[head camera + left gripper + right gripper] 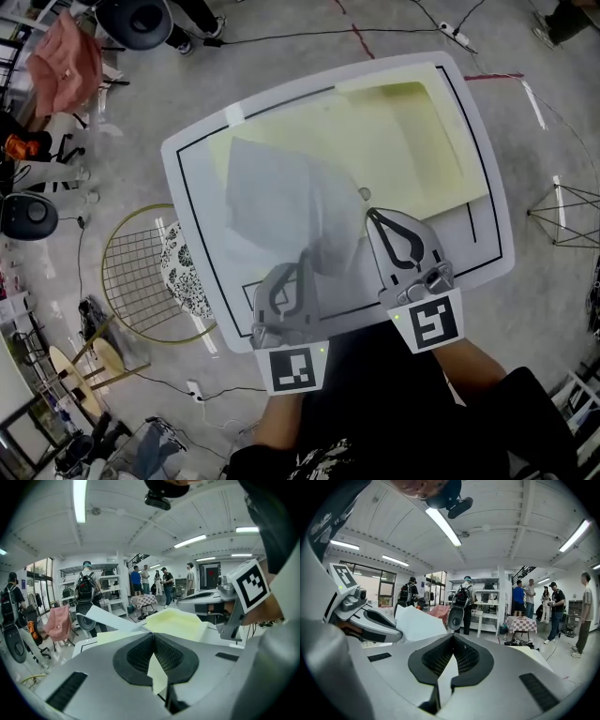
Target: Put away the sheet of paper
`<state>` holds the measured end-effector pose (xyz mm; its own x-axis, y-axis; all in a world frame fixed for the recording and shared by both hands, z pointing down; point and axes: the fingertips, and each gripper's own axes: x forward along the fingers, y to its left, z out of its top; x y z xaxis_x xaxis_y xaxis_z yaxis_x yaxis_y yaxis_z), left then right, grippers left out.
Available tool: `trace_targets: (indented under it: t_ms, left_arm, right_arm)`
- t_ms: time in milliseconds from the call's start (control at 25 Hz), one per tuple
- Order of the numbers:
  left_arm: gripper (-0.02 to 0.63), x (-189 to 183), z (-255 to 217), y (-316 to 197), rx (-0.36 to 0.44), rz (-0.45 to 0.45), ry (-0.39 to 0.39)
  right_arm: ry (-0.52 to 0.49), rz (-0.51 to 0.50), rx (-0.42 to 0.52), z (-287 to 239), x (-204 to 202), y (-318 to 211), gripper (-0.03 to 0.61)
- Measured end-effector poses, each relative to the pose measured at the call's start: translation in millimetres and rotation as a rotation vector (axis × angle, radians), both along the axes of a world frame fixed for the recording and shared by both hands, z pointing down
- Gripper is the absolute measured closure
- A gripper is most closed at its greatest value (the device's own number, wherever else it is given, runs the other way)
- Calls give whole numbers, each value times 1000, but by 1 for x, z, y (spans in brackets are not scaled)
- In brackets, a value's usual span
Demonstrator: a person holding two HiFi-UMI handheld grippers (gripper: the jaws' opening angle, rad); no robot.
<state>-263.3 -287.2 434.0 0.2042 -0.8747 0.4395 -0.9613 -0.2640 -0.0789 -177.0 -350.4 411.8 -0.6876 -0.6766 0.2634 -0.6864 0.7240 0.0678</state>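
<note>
Left gripper (303,255) and right gripper (371,216): jaws closed on near edge of sheet of paper (281,202). Sheet held above tabletop (489,202), extends away from jaws; pale yellow tray (412,141) lies beyond, nearer right gripper.

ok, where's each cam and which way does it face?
Head view: on the head, steeply down at table; left tool, right tool, arms show.
Left gripper view: on left tool, along its jaws over table; right tool at right.
Right gripper view: on right tool, along its jaws into the room; left tool at left.
Shared: sheet in all three.
</note>
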Motion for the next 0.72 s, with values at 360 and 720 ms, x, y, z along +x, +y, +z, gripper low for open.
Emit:
trace_targets:
  t_ms: [360, 720]
  left_arm:
    - [612, -29, 38, 19, -130, -77, -41]
    - [612, -53, 63, 15, -238, -74, -151]
  right_arm:
    - [5, -50, -31, 24, -12, 3, 580]
    - [11, -51, -61, 39, -3, -6, 579]
